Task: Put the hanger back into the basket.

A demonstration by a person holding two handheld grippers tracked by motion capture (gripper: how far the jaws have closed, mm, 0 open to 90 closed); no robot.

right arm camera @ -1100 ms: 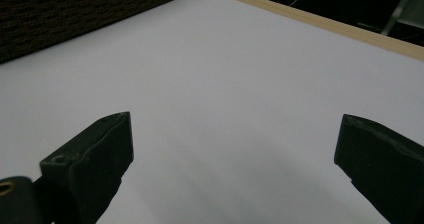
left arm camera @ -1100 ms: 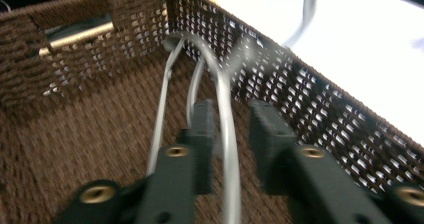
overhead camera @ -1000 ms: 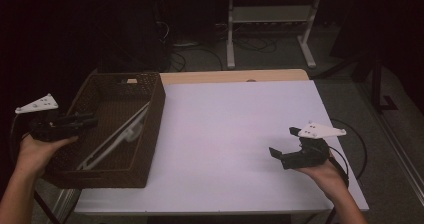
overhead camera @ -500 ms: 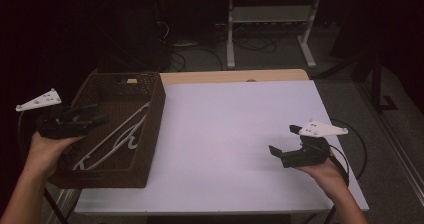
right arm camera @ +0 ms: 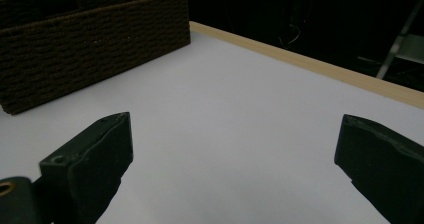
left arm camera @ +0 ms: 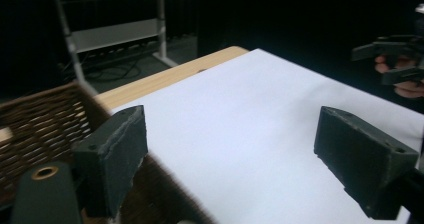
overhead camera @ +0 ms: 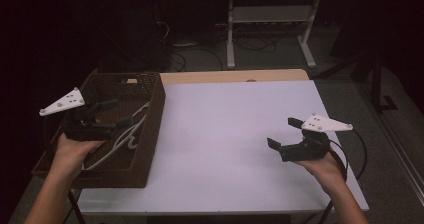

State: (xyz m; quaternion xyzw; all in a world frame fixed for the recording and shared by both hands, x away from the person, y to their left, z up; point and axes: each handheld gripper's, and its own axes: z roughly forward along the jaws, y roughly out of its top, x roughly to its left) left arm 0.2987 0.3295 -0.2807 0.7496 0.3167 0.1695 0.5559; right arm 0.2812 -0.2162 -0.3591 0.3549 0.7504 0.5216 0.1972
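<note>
white hangers partly hidden by left gripper, basket wall

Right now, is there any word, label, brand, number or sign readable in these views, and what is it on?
None can be read.
The small pale tag at the far rim of the woven basket: too small and blurred to tell if it carries text.
The left gripper and right gripper: no markings visible.

A dark brown woven wicker basket holds white hangers. The table is white with a light wood edge. Both grippers' jaws are black.
</note>
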